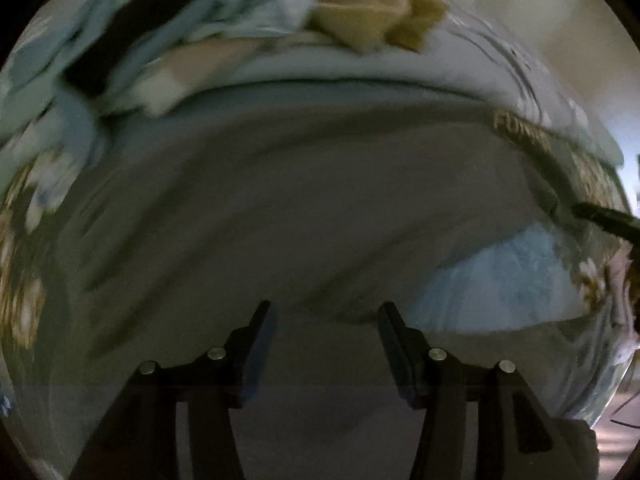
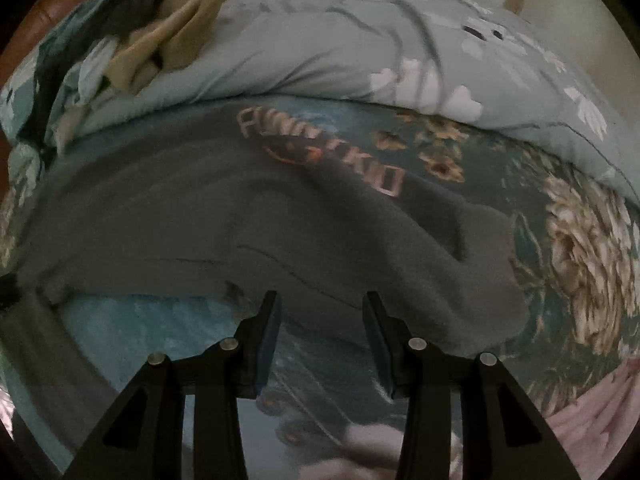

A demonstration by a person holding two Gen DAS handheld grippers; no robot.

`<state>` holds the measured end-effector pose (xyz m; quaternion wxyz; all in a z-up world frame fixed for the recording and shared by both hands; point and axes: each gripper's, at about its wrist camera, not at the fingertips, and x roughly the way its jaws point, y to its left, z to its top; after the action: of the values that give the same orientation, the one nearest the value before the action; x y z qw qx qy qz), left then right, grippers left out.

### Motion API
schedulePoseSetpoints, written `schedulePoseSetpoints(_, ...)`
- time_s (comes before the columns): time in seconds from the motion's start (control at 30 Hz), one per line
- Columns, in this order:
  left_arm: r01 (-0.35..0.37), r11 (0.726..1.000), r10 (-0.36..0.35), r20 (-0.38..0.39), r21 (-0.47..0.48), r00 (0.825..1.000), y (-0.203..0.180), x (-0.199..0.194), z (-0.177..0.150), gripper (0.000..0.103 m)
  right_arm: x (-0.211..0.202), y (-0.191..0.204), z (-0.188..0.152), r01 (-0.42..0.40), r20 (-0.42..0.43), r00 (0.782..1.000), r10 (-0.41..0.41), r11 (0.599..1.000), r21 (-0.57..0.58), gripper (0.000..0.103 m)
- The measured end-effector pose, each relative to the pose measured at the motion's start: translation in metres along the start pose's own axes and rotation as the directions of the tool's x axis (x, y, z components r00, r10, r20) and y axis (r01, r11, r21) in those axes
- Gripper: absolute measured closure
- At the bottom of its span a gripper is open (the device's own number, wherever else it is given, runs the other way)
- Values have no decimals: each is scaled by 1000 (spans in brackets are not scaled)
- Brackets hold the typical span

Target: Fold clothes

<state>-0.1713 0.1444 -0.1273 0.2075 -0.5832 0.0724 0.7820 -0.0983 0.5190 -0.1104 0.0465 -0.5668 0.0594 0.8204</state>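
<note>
A dark grey sweatshirt (image 2: pixel 248 216) with pale printed letters (image 2: pixel 320 148) lies spread on a floral bedsheet (image 2: pixel 572 240). It fills the middle of the left wrist view (image 1: pixel 280 200), where its letters (image 1: pixel 520 128) show at the right. My left gripper (image 1: pixel 326 312) is open and empty, low over the grey cloth. My right gripper (image 2: pixel 320 300) is open and empty, just at the sweatshirt's near hem. The tip of the right gripper (image 1: pixel 604 218) shows at the right edge of the left wrist view.
A rolled pale blue-green floral quilt (image 2: pixel 360 48) lies along the far side of the sweatshirt. A pile of tan, black and patterned clothes (image 2: pixel 160 28) sits at the far left on the quilt. A brown headboard (image 2: pixel 48 12) is behind it.
</note>
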Motion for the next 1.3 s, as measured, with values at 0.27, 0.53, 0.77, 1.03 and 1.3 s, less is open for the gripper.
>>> schedulePoseSetpoints(0.27,8,999,-6,-34,53,999,-22,26,7,46,-19,-108,-42,-115,61,993,98,867,485,54)
schedulePoseSetpoints(0.53,15,995,-9,-64,97,998,-41,51,15,49,10,-157,-65,-308,216,947,236,485,818,54)
schedulePoseSetpoints(0.77,21,1000,-20,-29,11,999,-26,42,22,94,22,-159,-49,-244,178,967,181,460,854,93)
schedulePoseSetpoints(1.03,55,996,-60,78,66,995,-27,-5,25,95,-50,-174,2,-384,362,918,162,592,708,95)
schedulePoseSetpoints(1.3,50,998,-47,-56,37,997,-14,18,-4,86,-7,-193,-34,-147,142,988,59,633,760,95)
